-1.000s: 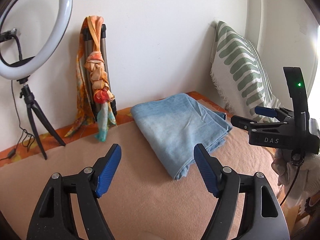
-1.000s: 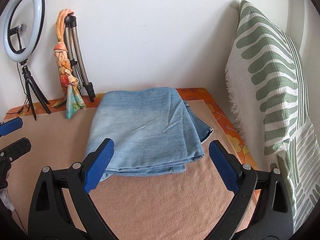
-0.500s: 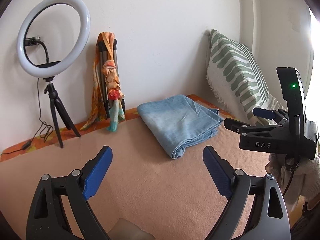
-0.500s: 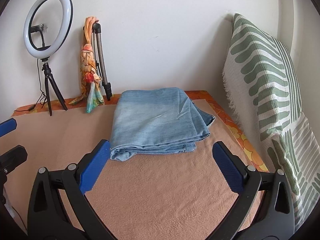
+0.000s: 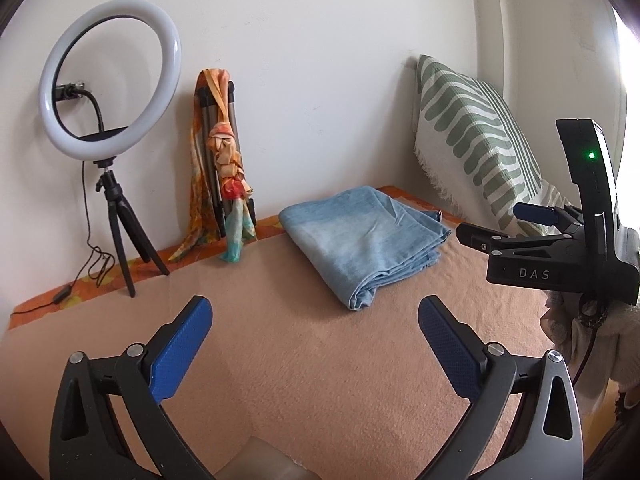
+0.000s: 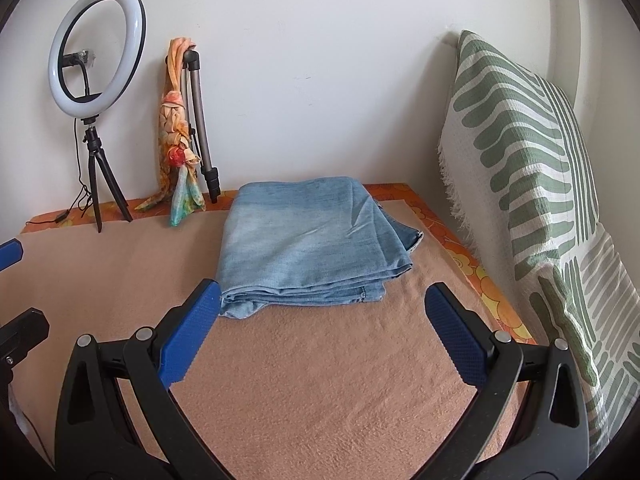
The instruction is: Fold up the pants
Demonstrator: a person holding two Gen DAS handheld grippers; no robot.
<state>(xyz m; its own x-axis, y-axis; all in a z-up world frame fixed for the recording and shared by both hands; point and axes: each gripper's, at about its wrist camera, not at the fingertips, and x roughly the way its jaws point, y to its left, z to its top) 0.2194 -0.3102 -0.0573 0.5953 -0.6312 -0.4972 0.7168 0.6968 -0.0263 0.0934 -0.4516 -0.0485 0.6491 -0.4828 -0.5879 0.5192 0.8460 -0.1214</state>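
The light blue denim pants [image 5: 360, 240] [image 6: 312, 240] lie folded in a flat, thick stack on the peach blanket [image 5: 320, 380], near the wall. My left gripper [image 5: 314, 320] hovers over bare blanket well short of the stack, open wide with nothing between its blue pads. My right gripper [image 6: 324, 308] is open too, its fingertips just short of the stack's near folded edge and not touching it. In the left wrist view the right gripper [image 5: 520, 232] shows from the side, to the right of the pants.
A ring light [image 5: 108, 76] on a small tripod stands at the back left, its cable trailing along the wall. A folded tripod draped with an orange scarf [image 5: 224, 160] leans on the wall. Green-striped pillows [image 6: 520, 160] line the right side. An orange floral sheet [image 6: 472, 272] edges the blanket.
Both grippers have drawn back from the pants, which look smaller and farther away. The left gripper's jaws have spread wider. The pants have not moved.
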